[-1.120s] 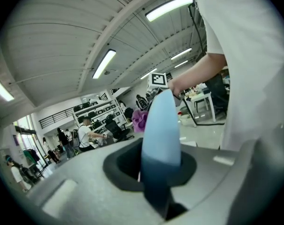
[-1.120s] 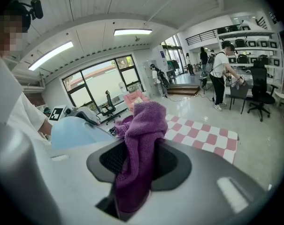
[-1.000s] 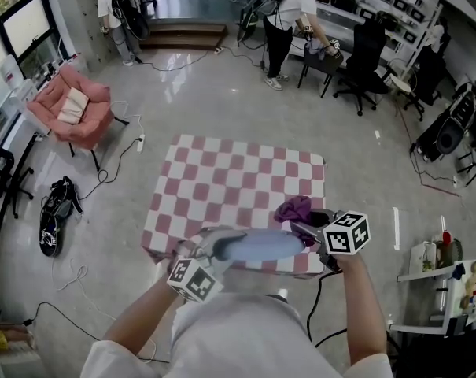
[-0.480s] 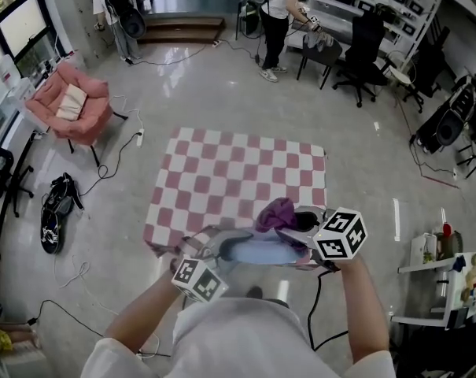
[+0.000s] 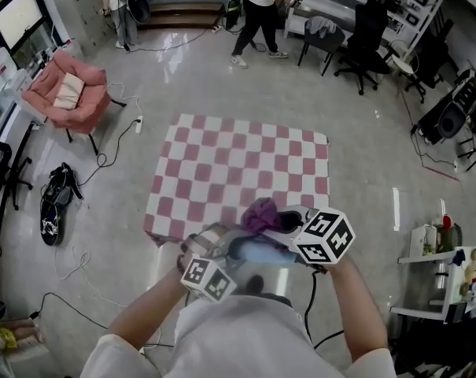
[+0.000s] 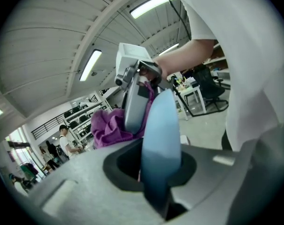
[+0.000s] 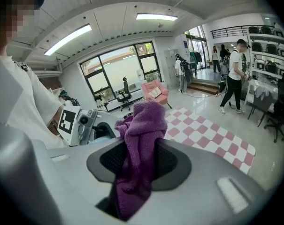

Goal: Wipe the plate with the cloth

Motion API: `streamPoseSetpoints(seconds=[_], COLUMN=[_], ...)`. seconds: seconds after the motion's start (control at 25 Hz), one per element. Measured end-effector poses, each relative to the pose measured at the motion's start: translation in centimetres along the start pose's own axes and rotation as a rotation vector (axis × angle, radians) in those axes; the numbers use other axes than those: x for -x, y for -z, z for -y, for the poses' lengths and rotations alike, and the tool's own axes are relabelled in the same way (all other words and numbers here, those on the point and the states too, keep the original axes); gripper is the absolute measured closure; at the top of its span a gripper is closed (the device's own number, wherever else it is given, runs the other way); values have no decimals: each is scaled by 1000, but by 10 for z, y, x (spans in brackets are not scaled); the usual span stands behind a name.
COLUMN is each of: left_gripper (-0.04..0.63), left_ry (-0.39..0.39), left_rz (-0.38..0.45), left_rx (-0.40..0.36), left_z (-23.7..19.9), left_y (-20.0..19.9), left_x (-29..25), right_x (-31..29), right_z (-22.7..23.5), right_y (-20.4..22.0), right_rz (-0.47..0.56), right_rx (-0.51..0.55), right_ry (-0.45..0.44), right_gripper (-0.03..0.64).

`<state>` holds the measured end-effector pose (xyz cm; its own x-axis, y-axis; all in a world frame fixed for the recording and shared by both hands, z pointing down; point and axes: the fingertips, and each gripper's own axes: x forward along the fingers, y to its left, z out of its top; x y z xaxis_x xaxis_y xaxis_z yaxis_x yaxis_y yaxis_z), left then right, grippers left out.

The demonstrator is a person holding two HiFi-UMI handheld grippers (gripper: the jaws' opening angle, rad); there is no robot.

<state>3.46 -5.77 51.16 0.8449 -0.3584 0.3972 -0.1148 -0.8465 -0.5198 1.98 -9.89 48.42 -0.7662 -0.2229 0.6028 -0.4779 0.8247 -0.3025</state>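
Observation:
A pale blue plate [image 5: 263, 252] is held above the near edge of the checkered table [image 5: 238, 164]. My left gripper [image 5: 224, 249] is shut on the plate's left rim. In the left gripper view the plate [image 6: 161, 139] stands edge-on between the jaws. My right gripper [image 5: 291, 224] is shut on a purple cloth [image 5: 260, 213], which rests against the plate's far upper side. The cloth [image 7: 141, 139] hangs bunched out of the jaws in the right gripper view, with the left gripper [image 7: 78, 123] just behind it. The cloth [image 6: 109, 125] and right gripper [image 6: 136, 95] show past the plate.
A pink armchair [image 5: 67, 93] stands at the far left, with a dark bag [image 5: 53, 203] and cables on the floor near it. A person [image 5: 257, 6] walks at the back by black office chairs [image 5: 371, 38]. A white shelf unit [image 5: 430, 278] stands at the right.
My right gripper has carried the cloth leftward along the plate. Both grippers and the plate have drawn slightly nearer to my body. The person at the back has walked to the left.

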Motion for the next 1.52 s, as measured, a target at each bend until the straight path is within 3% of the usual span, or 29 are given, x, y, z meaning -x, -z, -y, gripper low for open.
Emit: streamPoseSetpoints(seconds=[0.32, 0.68, 1.2, 1.52], left_gripper=[541, 541, 540, 536], left_ry=[-24, -34, -16, -50], left_rz=[-36, -10, 42, 43], left_rx=[-61, -134, -97, -48], left_z=[-4, -4, 1, -3], left_y=[-1, -11, -21, -20], left_x=[5, 11, 18, 27], right_x=[-9, -2, 21, 34], right_z=[-6, 15, 62, 84], right_y=[-10, 19, 65, 89], right_rz=[18, -53, -12, 43], right_rx=[-45, -75, -206, -302], right_ry=[-54, -17, 40, 88], right_gripper=[479, 479, 479, 479])
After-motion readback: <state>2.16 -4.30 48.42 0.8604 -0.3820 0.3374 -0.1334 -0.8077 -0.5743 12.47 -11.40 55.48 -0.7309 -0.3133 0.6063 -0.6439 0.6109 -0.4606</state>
